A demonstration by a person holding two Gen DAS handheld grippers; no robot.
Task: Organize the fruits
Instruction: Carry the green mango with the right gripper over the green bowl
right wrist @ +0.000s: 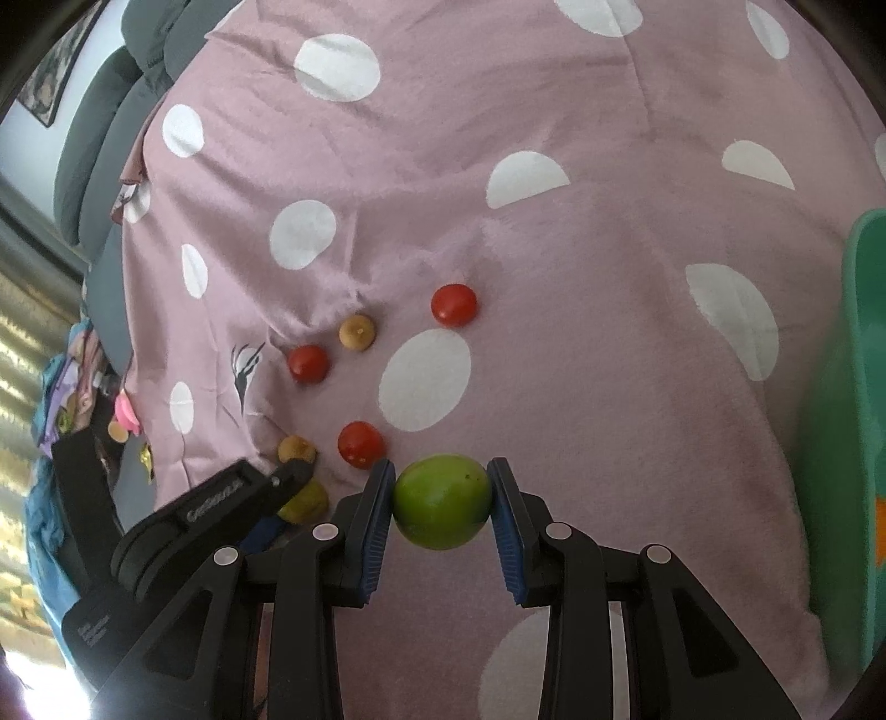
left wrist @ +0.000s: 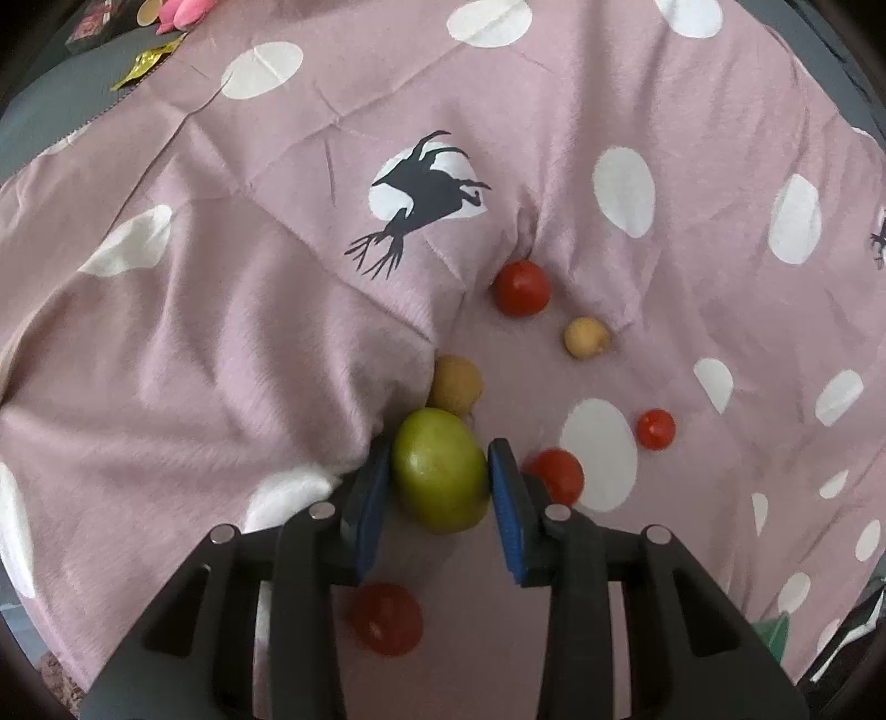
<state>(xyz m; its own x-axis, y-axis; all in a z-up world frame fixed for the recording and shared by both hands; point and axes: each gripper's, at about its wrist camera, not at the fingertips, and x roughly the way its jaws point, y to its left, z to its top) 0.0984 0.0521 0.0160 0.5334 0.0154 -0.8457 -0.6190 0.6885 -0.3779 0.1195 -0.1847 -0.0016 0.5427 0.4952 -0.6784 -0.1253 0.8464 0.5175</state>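
Note:
In the left wrist view my left gripper (left wrist: pixel 440 471) is shut on a green fruit (left wrist: pixel 440 479) that rests low on the pink dotted cloth (left wrist: pixel 221 332). A tan fruit (left wrist: pixel 455 385) touches it at the far side. Red tomatoes lie around: one far (left wrist: pixel 522 288), one right (left wrist: pixel 655 428), one beside the right finger (left wrist: pixel 556 473), one under the gripper (left wrist: pixel 387 619). Another tan fruit (left wrist: pixel 587 337) lies apart. In the right wrist view my right gripper (right wrist: pixel 442 501) is shut on a second green fruit (right wrist: pixel 442 501), held above the cloth. The left gripper (right wrist: pixel 288 476) shows at lower left.
A green container (right wrist: pixel 853 432) stands at the right edge of the right wrist view. Grey cushions (right wrist: pixel 111 138) lie beyond the cloth at the upper left. A yellow wrapper (left wrist: pixel 145 65) and pink items (left wrist: pixel 183 11) lie off the cloth's far left corner.

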